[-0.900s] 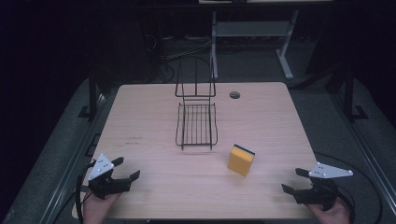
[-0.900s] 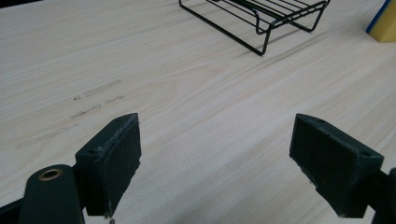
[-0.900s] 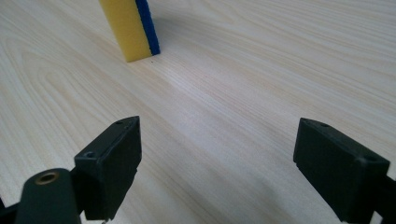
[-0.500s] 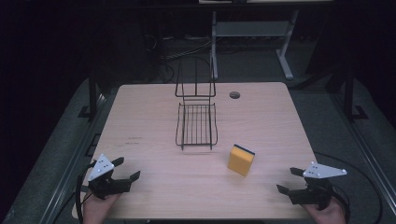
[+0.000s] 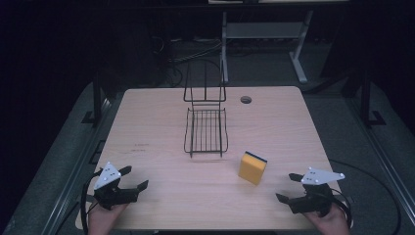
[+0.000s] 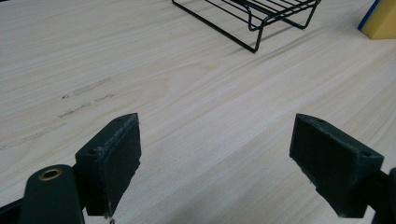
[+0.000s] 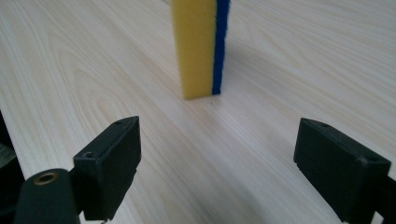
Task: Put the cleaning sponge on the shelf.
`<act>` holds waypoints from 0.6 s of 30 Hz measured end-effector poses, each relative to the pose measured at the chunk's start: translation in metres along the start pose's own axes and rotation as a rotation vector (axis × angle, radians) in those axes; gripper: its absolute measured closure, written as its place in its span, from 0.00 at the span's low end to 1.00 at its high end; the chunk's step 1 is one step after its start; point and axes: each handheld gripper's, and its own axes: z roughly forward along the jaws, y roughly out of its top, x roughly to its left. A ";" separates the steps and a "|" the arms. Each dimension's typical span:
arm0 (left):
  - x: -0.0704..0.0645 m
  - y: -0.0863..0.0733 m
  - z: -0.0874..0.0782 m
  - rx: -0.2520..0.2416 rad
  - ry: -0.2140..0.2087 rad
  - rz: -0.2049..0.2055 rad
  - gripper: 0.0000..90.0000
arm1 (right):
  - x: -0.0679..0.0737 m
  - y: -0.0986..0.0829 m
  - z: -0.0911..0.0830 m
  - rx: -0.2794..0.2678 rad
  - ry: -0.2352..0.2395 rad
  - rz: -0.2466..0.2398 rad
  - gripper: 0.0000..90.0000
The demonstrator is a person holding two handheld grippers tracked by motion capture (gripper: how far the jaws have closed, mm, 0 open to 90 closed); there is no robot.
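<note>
On the near right of the table [image 5: 161, 132], my right gripper [image 5: 292, 188] sits low above the wood w/ its jaws spread wide and nothing between them; grey plate on top, the person's hand behind it at the near edge. Sponge [image 5: 252, 167] (yellow body, dark blue scrub face) stands upright on its narrow edge, near the right gripper, on the side toward the table's middle, clear of it and not touched. Right gripper view: sponge [image 7: 200, 46] upright ahead of the jaws, roughly centred in the gap but farther off; blue layer on its right side in that view, short shadow at its foot.

Near left corner: my left gripper [image 5: 133, 178], also wide open, holding nothing, jaws angled toward mid-table. Left gripper view: bare wood between the two black pads, faint pencil-like marks [image 6: 86, 95] on the wood to the left, and ahead the near corner of the wire rack [image 6: 261, 16]; a corner of the sponge [image 6: 380, 21] at upper right.

Wire rack [image 5: 206, 128], black, lies mid-table, w/ its tall arched back toward the far edge; nothing in it. Sponge is just beside the rack's near right corner, apart from it. Round cable hole [image 5: 245, 100] in the tabletop, far side, right of the rack.
</note>
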 end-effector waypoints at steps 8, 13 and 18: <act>-0.004 0.000 -0.004 -0.005 0.006 0.018 0.18 | 0.004 0.018 0.012 0.013 0.028 -0.044 0.16; -0.004 -0.001 -0.005 -0.005 0.009 0.012 0.18 | 0.007 0.031 0.020 0.028 0.029 -0.083 0.16; -0.004 -0.001 -0.008 -0.012 0.015 0.016 0.18 | 0.008 0.045 0.026 0.032 0.037 -0.096 0.17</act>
